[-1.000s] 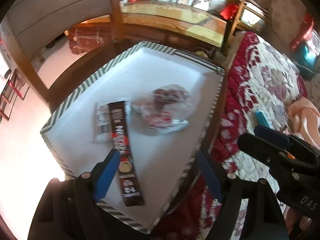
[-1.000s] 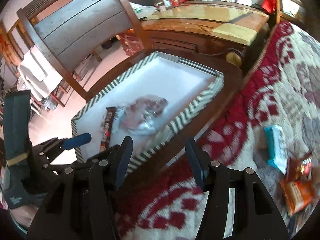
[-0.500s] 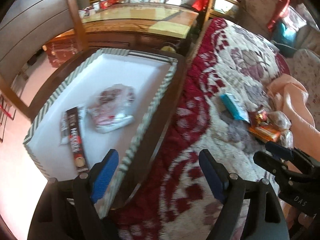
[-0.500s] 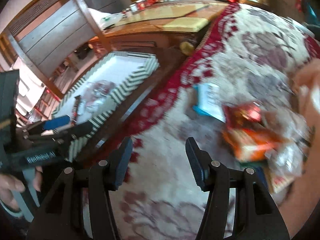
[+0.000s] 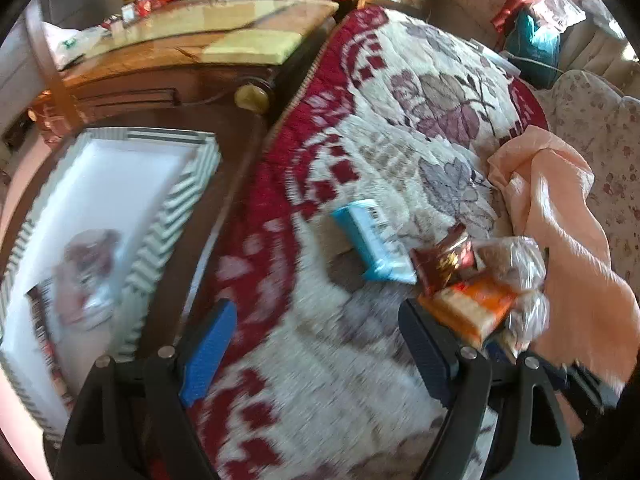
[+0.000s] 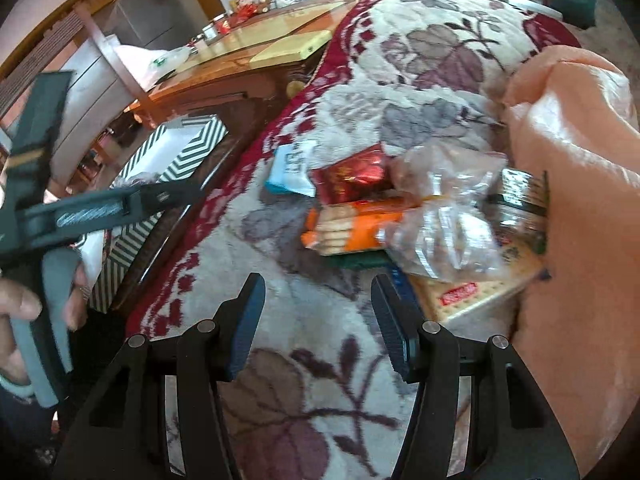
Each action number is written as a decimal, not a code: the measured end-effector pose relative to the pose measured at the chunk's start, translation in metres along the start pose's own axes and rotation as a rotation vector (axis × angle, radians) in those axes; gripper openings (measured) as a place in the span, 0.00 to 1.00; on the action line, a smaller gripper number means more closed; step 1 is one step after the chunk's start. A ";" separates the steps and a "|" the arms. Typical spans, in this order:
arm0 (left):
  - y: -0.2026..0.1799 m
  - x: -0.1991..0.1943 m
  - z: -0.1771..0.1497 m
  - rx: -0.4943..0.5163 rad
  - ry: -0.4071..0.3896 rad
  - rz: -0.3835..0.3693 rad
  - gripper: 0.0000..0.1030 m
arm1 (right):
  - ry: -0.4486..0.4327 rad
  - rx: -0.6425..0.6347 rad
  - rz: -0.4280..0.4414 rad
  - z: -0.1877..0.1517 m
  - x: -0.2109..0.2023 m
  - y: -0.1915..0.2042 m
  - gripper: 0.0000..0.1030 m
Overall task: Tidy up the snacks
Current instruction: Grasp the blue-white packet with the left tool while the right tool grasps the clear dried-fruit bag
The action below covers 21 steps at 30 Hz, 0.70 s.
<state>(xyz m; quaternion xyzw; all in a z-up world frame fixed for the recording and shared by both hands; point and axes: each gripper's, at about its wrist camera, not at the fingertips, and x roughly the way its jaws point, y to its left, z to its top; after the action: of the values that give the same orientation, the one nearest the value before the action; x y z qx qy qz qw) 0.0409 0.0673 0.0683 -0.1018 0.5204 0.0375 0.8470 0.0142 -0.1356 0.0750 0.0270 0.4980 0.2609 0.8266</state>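
A heap of snacks lies on the flowered bedspread: a light blue pack [image 5: 374, 242] [image 6: 290, 168], a dark red foil packet [image 5: 442, 258] [image 6: 352, 178], an orange biscuit pack [image 5: 470, 310] [image 6: 348, 228], clear plastic bags [image 6: 440, 216] and a cracker box [image 6: 472, 294]. My left gripper [image 5: 316, 344] hangs open over the bedspread, left of the heap, nothing between its fingers. My right gripper [image 6: 316, 316] is open and empty too, just short of the orange pack. The striped tray [image 5: 172, 208] [image 6: 192, 148] at the left holds a clear bag [image 5: 88, 276] and a dark stick pack.
A peach cloth [image 5: 560, 240] [image 6: 580, 184] is bunched against the snacks on the right. A dark wooden bed rail [image 5: 224, 184] separates tray and bedspread. Behind stands a wooden table [image 5: 192, 36] with small items. A hand [image 6: 16, 308] holds the left gripper's handle.
Both grippers have swung from above the striped tray to the right, over the bedspread, and the snack heap has come into view. Neither jaw gap has visibly changed.
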 end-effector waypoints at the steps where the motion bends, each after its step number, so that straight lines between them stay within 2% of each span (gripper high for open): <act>1: -0.003 0.006 0.004 -0.002 0.013 -0.003 0.82 | -0.005 0.008 0.003 0.000 -0.001 -0.003 0.54; 5: -0.012 0.029 0.021 -0.042 0.064 -0.028 0.82 | -0.012 0.025 0.008 0.000 -0.003 -0.011 0.54; 8: -0.020 0.042 0.034 -0.069 0.071 -0.043 0.82 | -0.011 0.027 0.008 0.000 -0.003 -0.013 0.54; 13: -0.026 0.071 0.043 -0.094 0.121 -0.025 0.82 | -0.009 0.031 -0.002 0.000 -0.002 -0.020 0.54; 16: -0.027 0.085 0.040 -0.075 0.150 -0.006 0.81 | -0.002 0.055 0.028 0.000 -0.001 -0.023 0.54; 18: -0.024 0.087 0.038 -0.071 0.146 0.004 0.62 | 0.014 0.065 0.071 0.000 0.004 -0.022 0.54; 20: -0.022 0.087 0.035 -0.047 0.138 0.027 0.51 | 0.038 0.059 0.086 -0.001 0.009 -0.019 0.54; 21: -0.020 0.086 0.034 -0.038 0.134 0.024 0.49 | 0.045 0.051 0.079 -0.002 0.010 -0.018 0.54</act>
<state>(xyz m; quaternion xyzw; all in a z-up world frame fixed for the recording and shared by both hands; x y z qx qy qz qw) 0.1135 0.0510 0.0095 -0.1139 0.5764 0.0505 0.8076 0.0241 -0.1473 0.0604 0.0619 0.5215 0.2809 0.8033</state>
